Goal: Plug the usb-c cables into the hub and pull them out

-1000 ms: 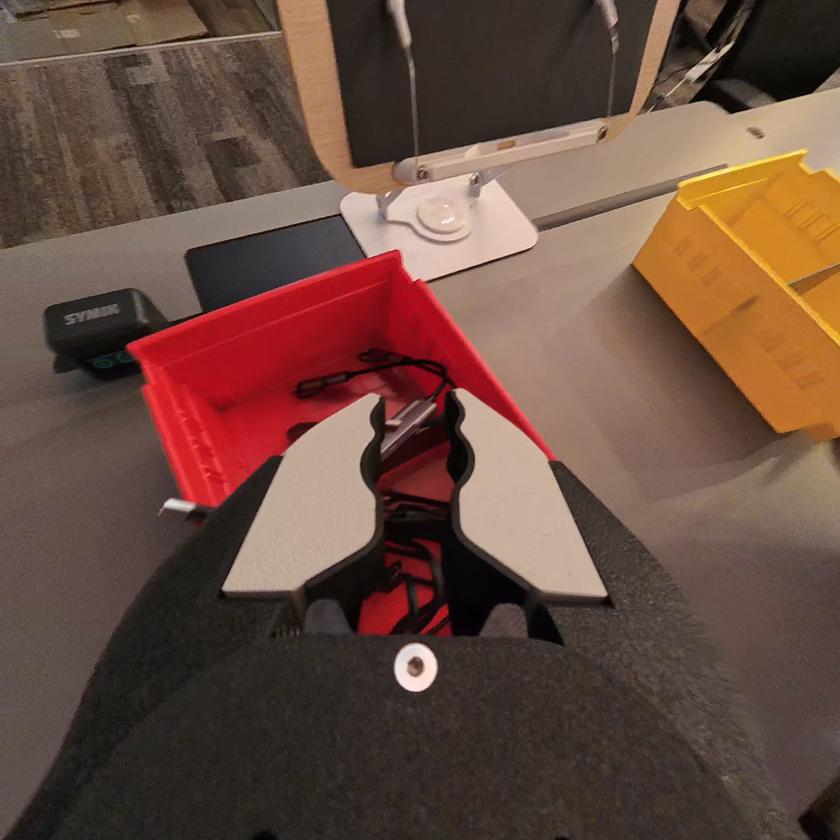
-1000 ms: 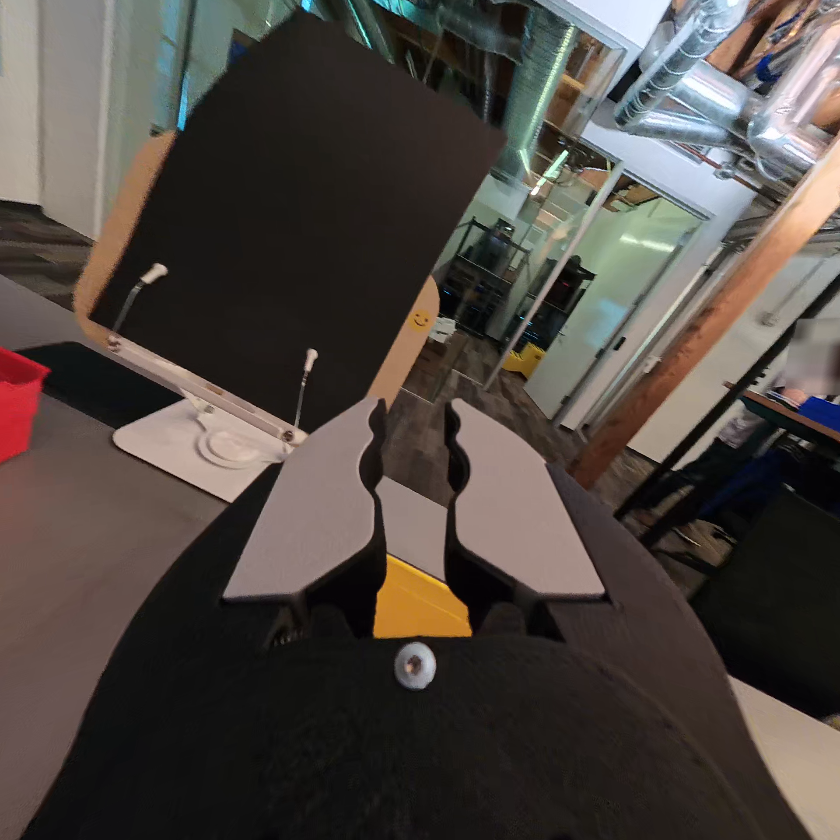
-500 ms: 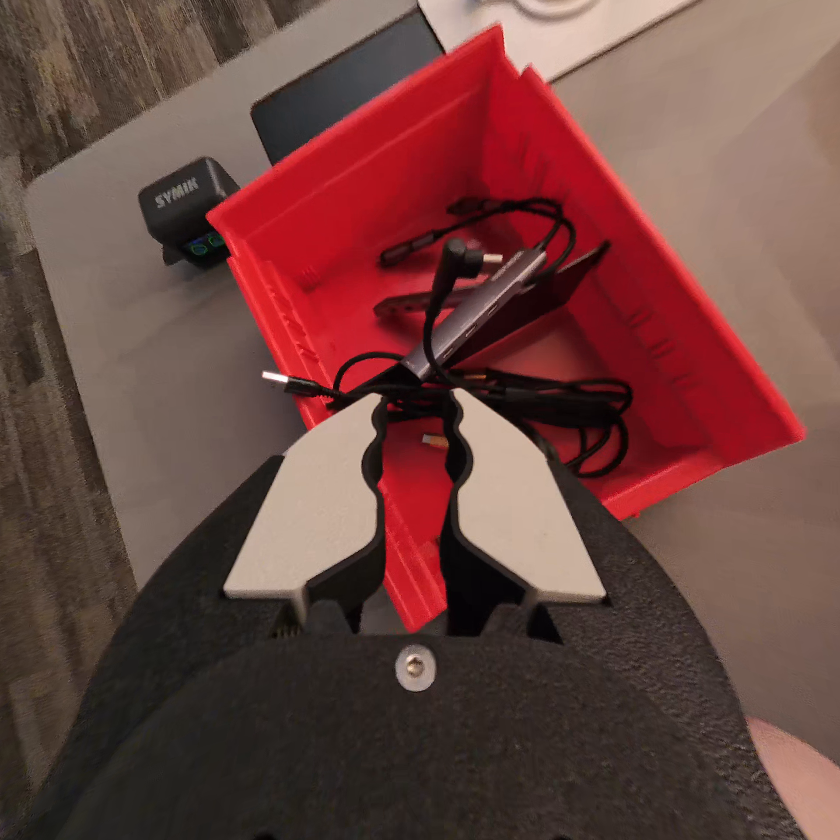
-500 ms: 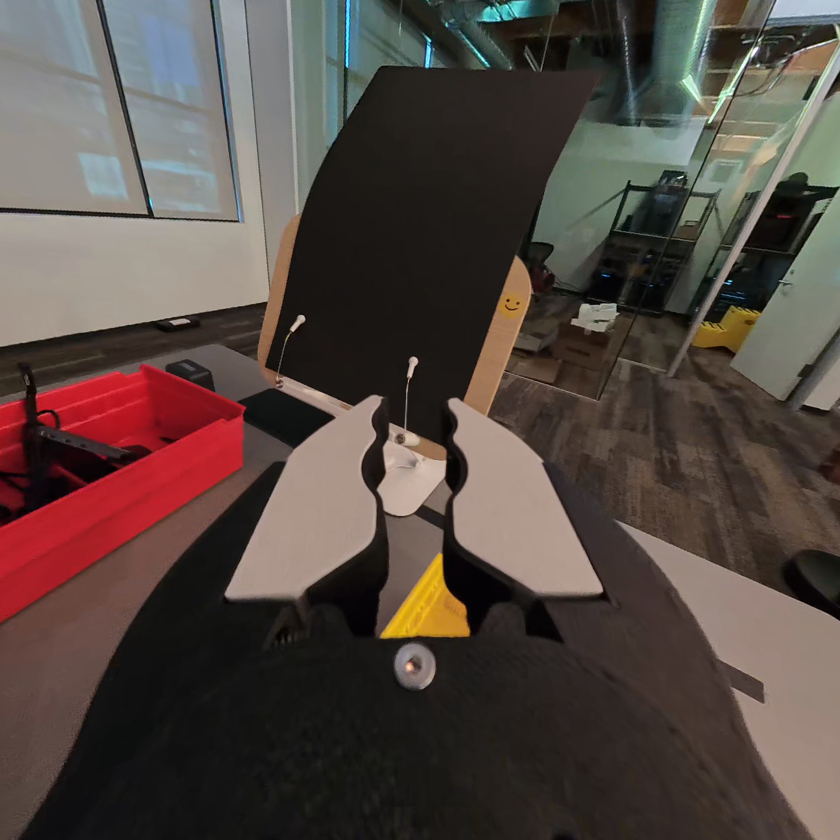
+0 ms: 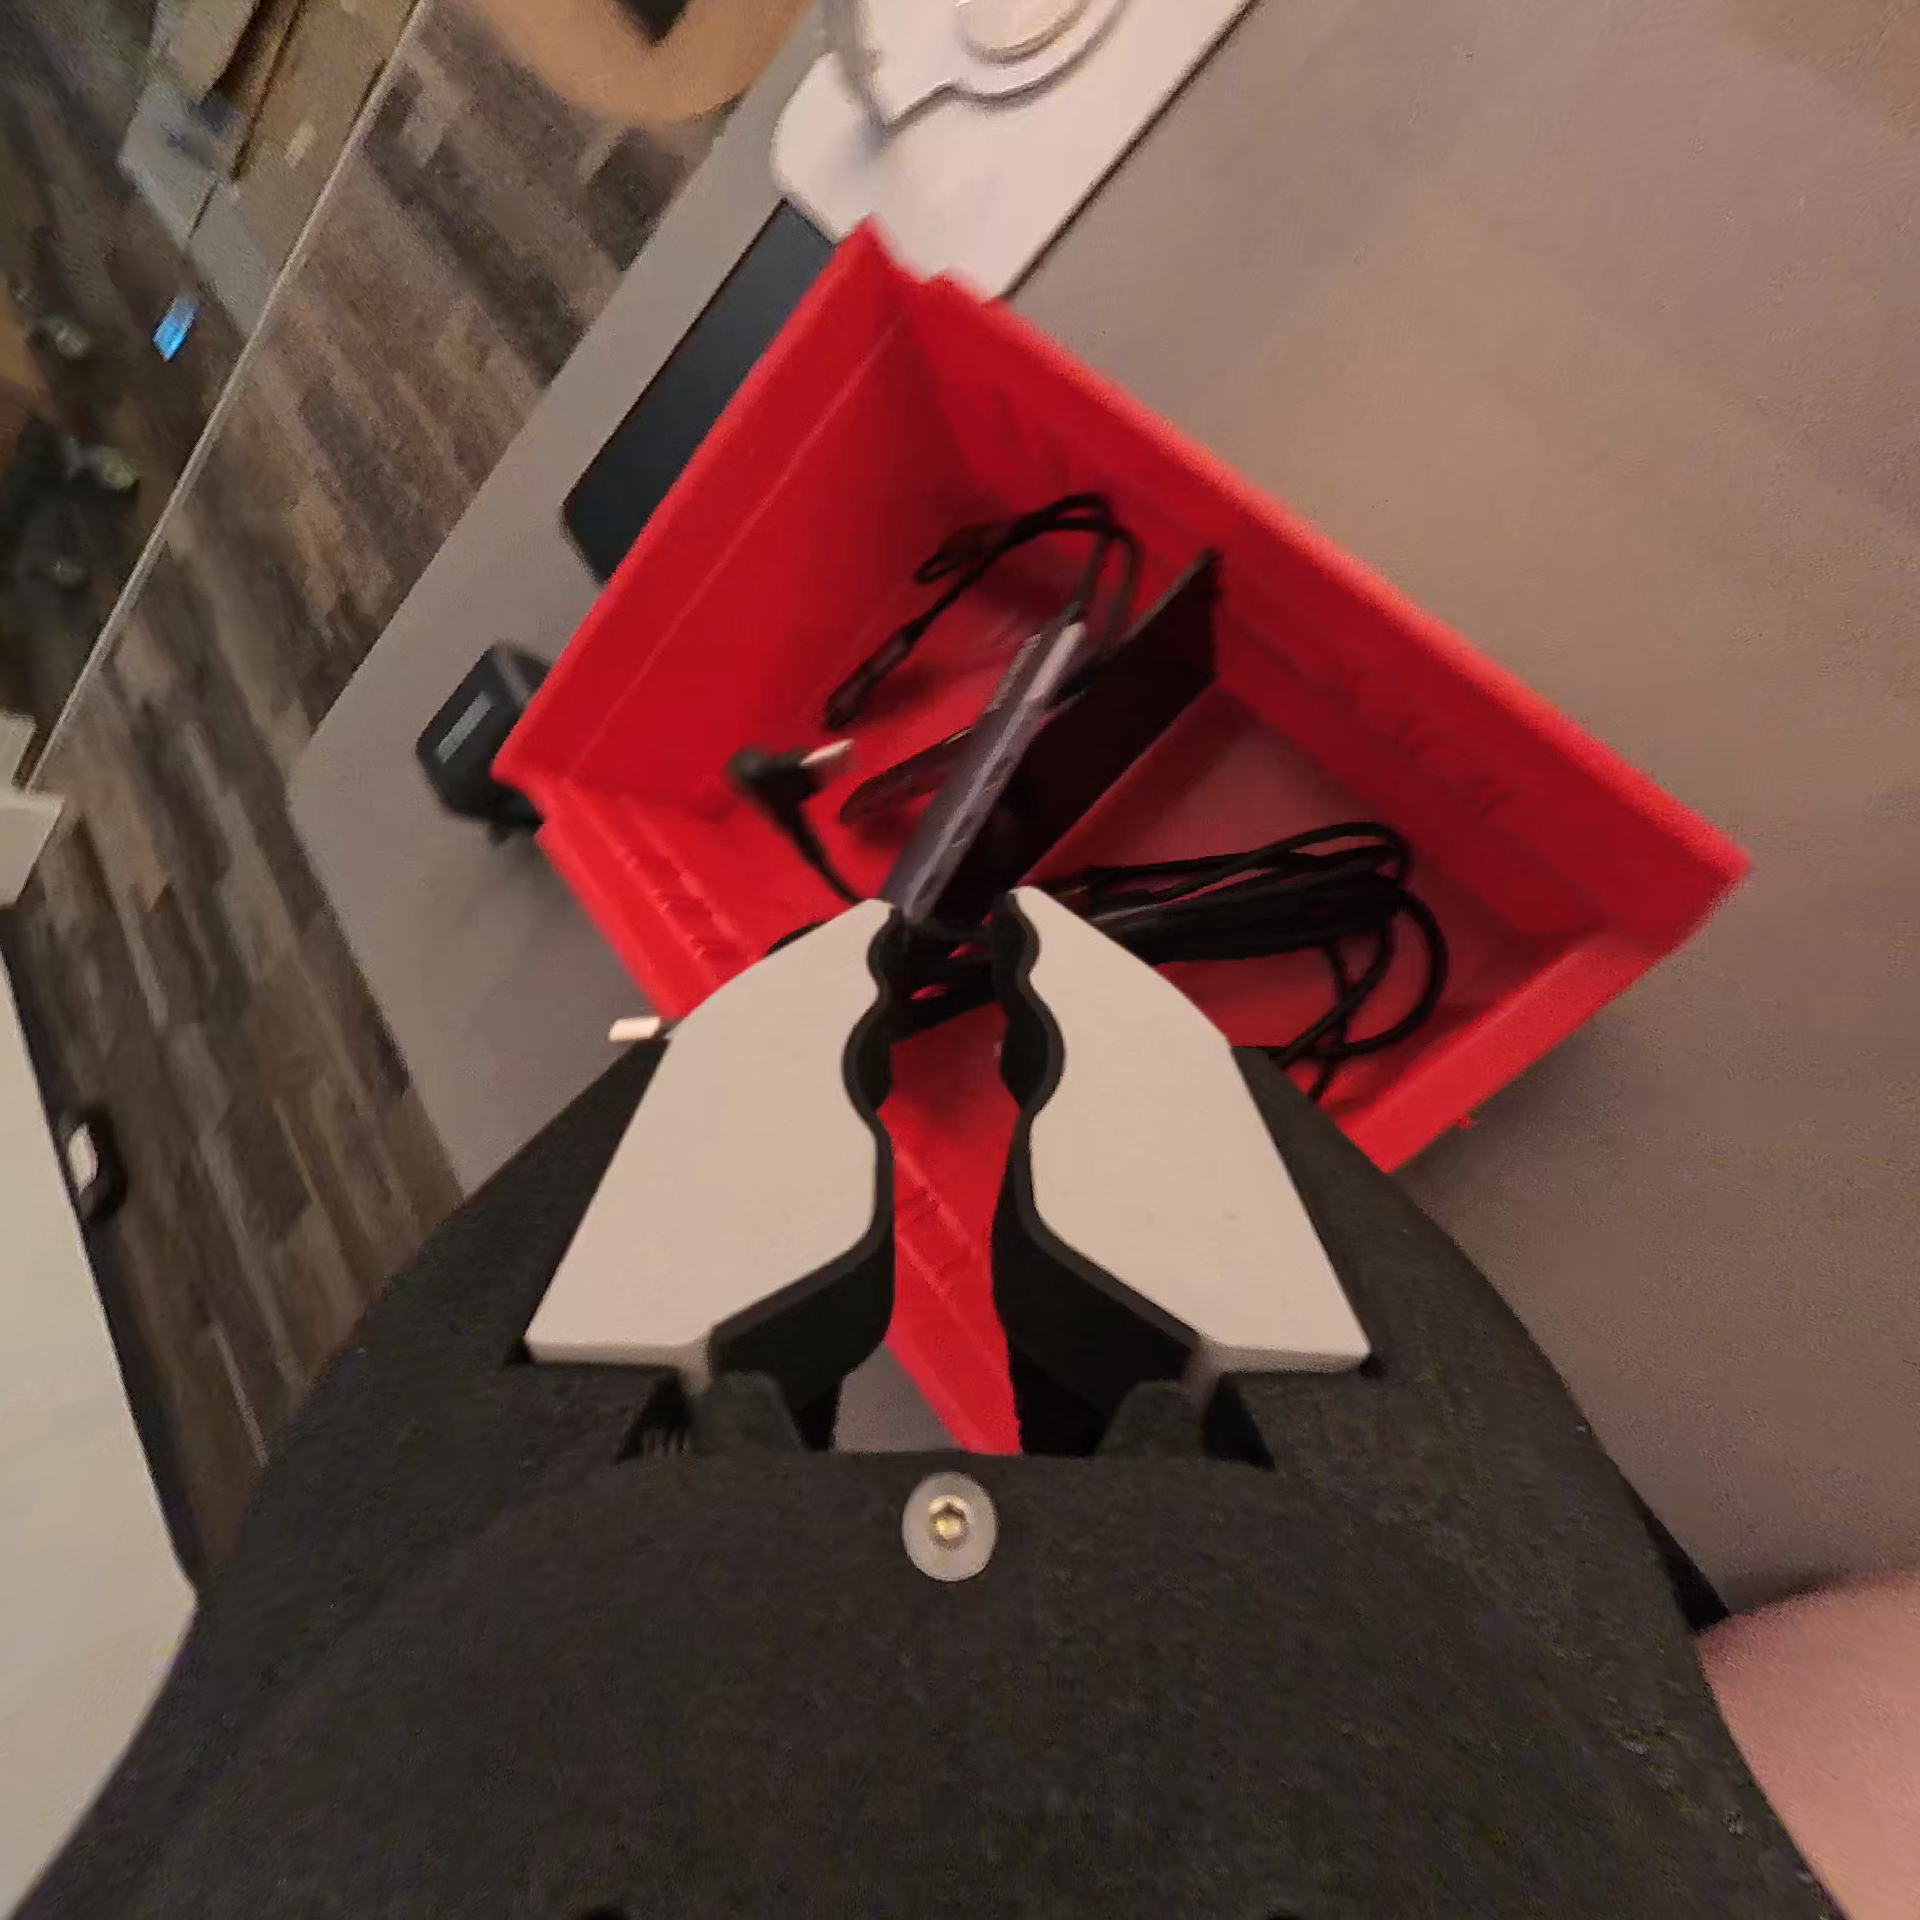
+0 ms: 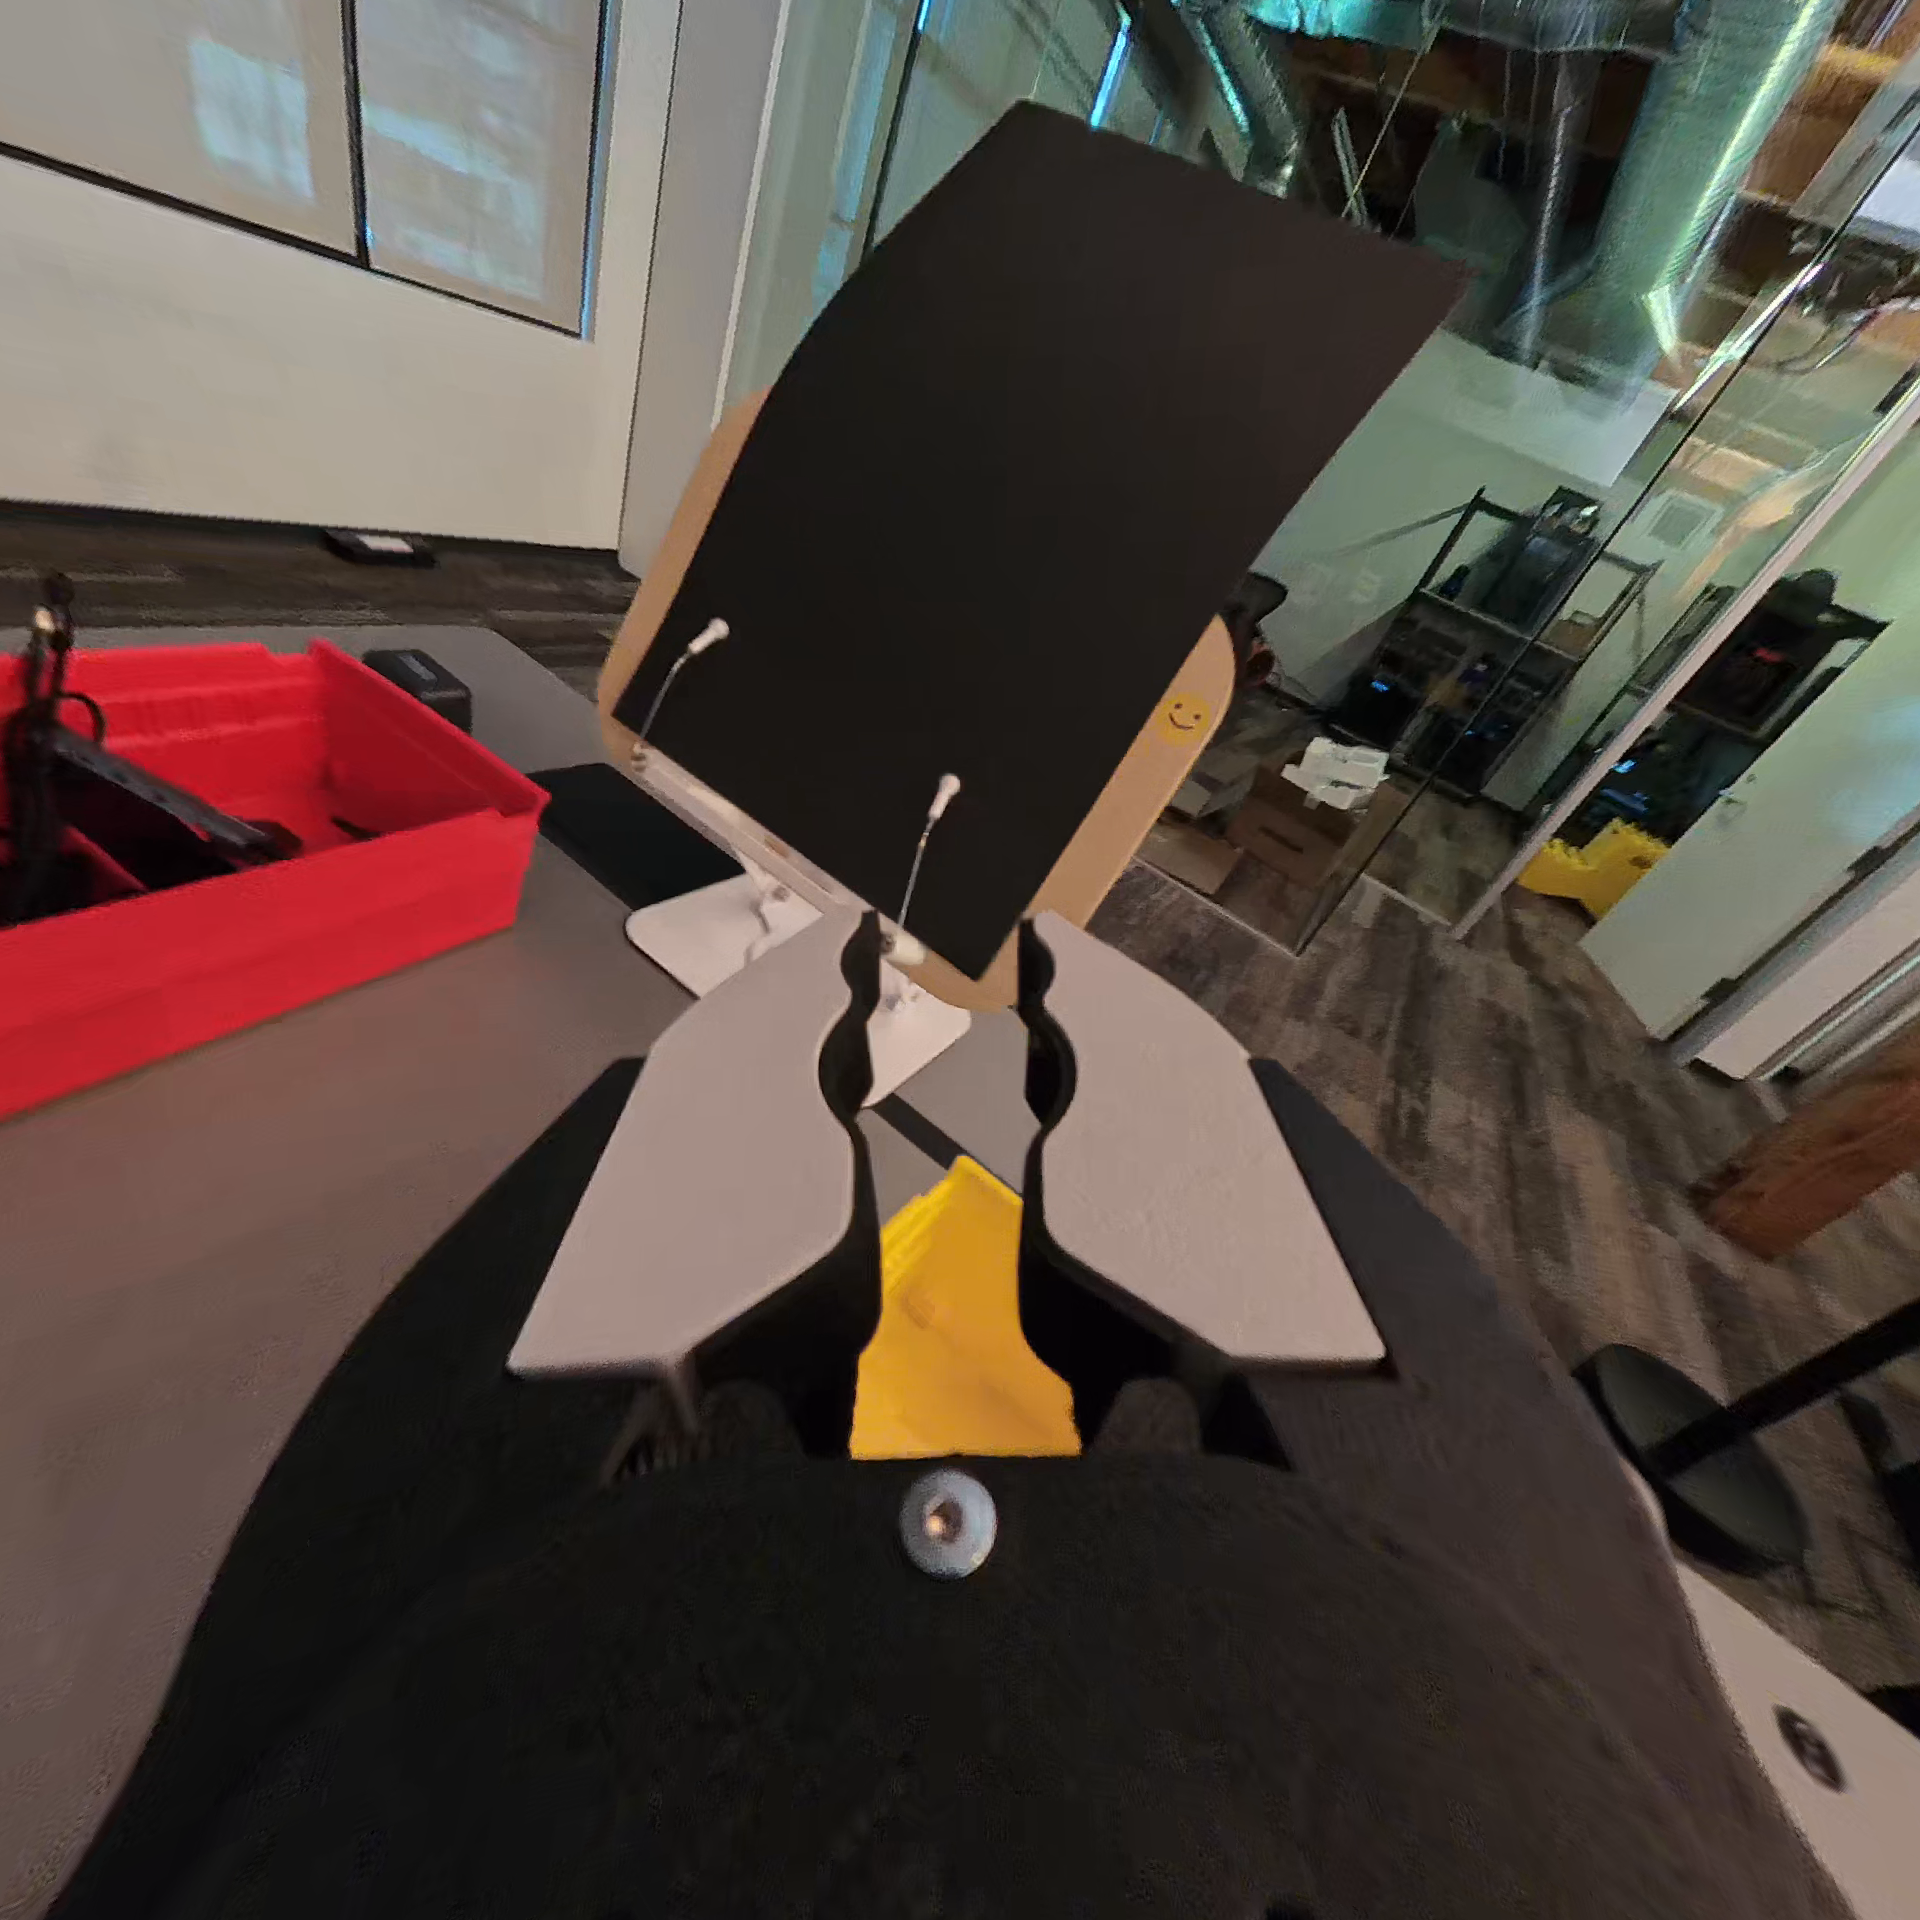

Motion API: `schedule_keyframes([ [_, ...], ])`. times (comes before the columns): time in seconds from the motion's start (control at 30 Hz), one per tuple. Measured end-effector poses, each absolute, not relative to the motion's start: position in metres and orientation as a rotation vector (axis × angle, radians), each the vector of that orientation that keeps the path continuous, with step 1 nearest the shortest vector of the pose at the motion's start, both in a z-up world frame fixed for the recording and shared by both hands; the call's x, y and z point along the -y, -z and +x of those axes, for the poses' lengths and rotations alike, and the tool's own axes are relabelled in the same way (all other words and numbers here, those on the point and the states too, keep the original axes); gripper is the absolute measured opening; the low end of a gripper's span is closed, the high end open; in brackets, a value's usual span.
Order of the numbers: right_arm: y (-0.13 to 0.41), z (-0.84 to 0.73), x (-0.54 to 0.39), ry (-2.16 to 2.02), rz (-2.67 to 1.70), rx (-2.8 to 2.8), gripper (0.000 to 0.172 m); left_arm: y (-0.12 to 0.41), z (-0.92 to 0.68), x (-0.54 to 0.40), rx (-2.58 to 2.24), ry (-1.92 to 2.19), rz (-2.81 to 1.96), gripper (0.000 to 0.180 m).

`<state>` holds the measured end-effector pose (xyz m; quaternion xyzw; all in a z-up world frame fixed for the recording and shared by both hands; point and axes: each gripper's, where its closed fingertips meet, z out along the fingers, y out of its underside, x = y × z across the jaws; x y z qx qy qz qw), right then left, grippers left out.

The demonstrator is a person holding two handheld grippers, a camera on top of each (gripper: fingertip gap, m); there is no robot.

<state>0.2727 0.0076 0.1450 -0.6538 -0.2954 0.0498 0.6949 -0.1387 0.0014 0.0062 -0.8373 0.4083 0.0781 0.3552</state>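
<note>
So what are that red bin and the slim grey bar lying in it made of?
The red bin looks like moulded plastic: one even colour, matte, with ribs and slots formed into its walls. The slim grey bar seems to be brushed metal, perhaps aluminium, judging by its dull silvery sheen, though blur leaves that open. The cables around it look rubber-sheathed.
</note>
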Motion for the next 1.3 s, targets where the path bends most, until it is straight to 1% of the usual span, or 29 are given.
schedule_keyframes([
  [0.1, -0.135, 0.284, -0.013, -0.085, -1.515, 0.668, 0.026, 0.002, -0.113, -0.005, -1.196, -0.234, -2.119, 0.016],
  [0.3, -0.148, 0.282, -0.003, -0.147, -1.452, 0.671, 0.026, 0.042, -0.106, -0.039, -1.269, -0.403, -2.224, 0.022],
  [0.43, -0.146, 0.283, -0.004, -0.117, -1.452, 0.686, 0.026, 0.065, -0.095, -0.056, -1.308, -0.378, -2.232, 0.036],
  [0.5, -0.143, 0.282, -0.006, -0.126, -1.462, 0.688, 0.026, 0.075, -0.106, -0.062, -1.297, -0.45, -2.277, 0.042],
  [0.57, -0.138, 0.278, -0.009, -0.139, -1.477, 0.702, 0.026, 0.085, -0.118, -0.062, -1.317, -0.5, -2.318, 0.042],
  [0.7, -0.129, 0.276, -0.014, -0.095, -1.507, 0.737, 0.026, 0.095, -0.13, -0.062, -1.328, -0.518, -2.354, 0.032],
  [0.93, -0.12, 0.268, -0.017, -0.098, -1.532, 0.779, 0.026, 0.083, -0.136, -0.056, -1.33, -0.528, -2.329, 0.014],
  [1.03, -0.111, 0.268, -0.02, -0.06, -1.572, 0.811, 0.026, 0.077, -0.137, -0.055, -1.307, -0.523, -2.314, 0.011],
  [1.13, -0.099, 0.304, -0.028, 0.13, -1.688, 0.78, 0.027, 0.067, -0.135, -0.058, -1.24, -0.48, -2.298, 0.01],
  [1.23, -0.078, 0.383, -0.028, 0.332, -1.914, 0.595, 0.027, 0.062, -0.133, -0.06, -1.179, -0.419, -2.296, 0.011],
  [1.3, -0.051, 0.432, -0.021, 0.323, -2.101, 0.436, 0.028, 0.064, -0.133, -0.062, -1.137, -0.381, -2.321, 0.011],
])
